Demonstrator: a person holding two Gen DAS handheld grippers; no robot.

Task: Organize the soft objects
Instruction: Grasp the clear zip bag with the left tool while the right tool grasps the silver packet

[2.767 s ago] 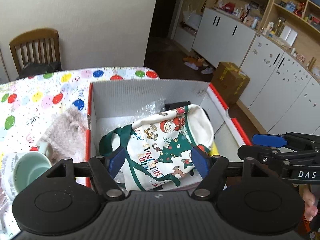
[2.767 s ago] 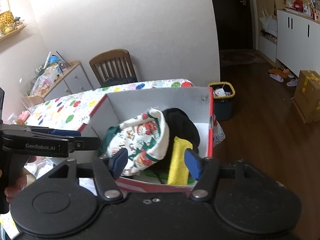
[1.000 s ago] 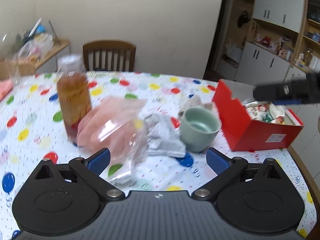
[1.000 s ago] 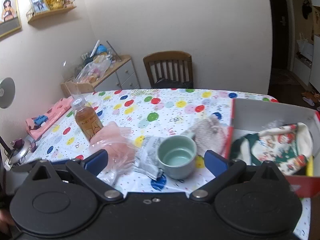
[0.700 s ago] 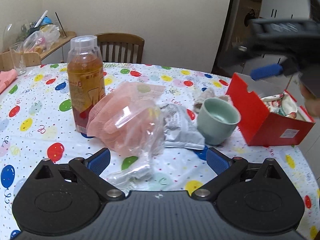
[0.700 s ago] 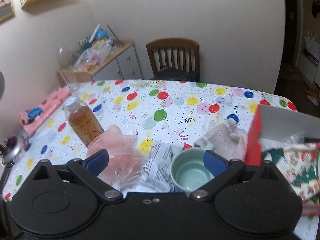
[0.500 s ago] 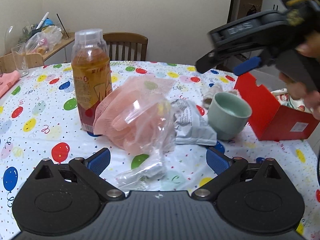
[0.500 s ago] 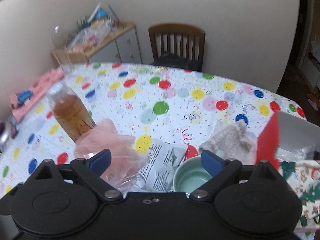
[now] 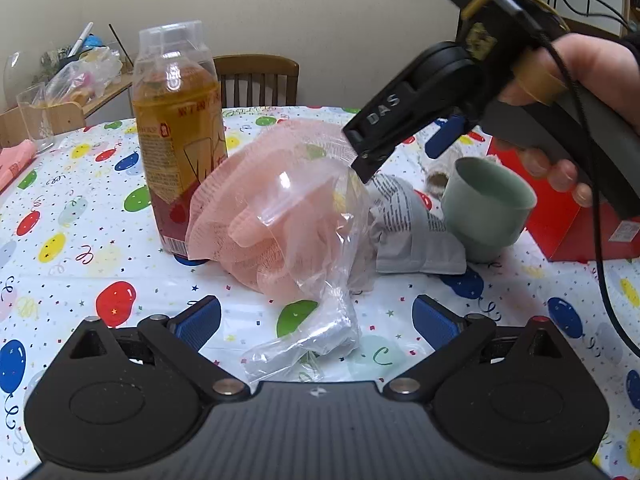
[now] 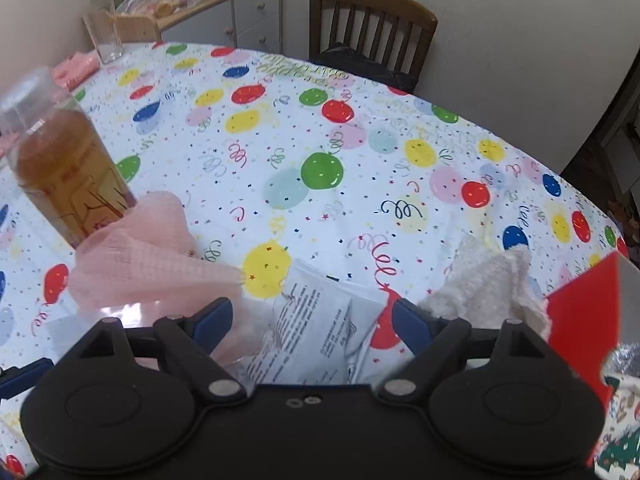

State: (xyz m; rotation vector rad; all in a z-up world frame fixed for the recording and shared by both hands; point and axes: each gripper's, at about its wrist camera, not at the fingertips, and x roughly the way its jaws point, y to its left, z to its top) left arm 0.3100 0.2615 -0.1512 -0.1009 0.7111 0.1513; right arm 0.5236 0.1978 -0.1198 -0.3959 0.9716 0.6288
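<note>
Left wrist view: the left gripper hangs with its fingers wide and empty over the balloon-print tabletop, where a pink mesh pouf in a clear plastic bag leans against a tea bottle. Beside it lie a grey printed packet and a green cup.

Right wrist view: the right gripper has its fingers closing, nothing gripped, above the packet, near a fluffy white cloth and a red box.

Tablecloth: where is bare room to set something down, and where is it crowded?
Bare tablecloth runs from the bottle back toward the chair. Crowded: pink mesh bag, grey packet, green cup, fluffy cloth and red box bunch together.
</note>
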